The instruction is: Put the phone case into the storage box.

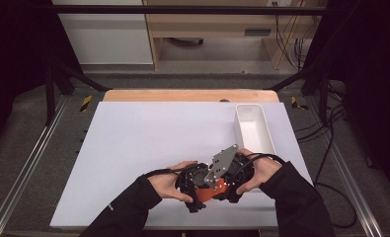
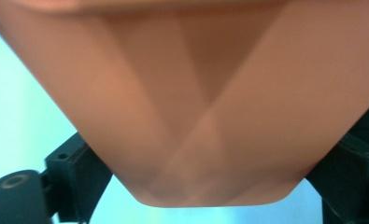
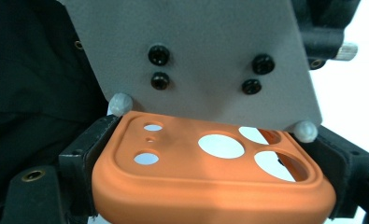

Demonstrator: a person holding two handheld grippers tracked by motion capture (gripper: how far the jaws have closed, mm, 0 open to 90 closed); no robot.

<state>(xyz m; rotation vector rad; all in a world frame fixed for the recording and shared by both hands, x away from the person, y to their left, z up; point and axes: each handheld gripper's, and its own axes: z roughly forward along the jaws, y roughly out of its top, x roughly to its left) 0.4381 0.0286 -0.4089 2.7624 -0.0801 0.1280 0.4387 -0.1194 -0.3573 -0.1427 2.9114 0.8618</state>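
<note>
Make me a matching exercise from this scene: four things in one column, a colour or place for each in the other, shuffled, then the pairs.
Things:
1. soft orange phone case with camera cut-outs
2. long white plastic bin
3. grey three-cornered metal plate
4. right hand-held gripper

Descriptions:
A. stands at the table's right edge
B. clamped on the case's camera end
C. held between both hands
D. sits on top of a gripper, above the case

Pairs: 1-C, 2-A, 3-D, 4-B
</note>
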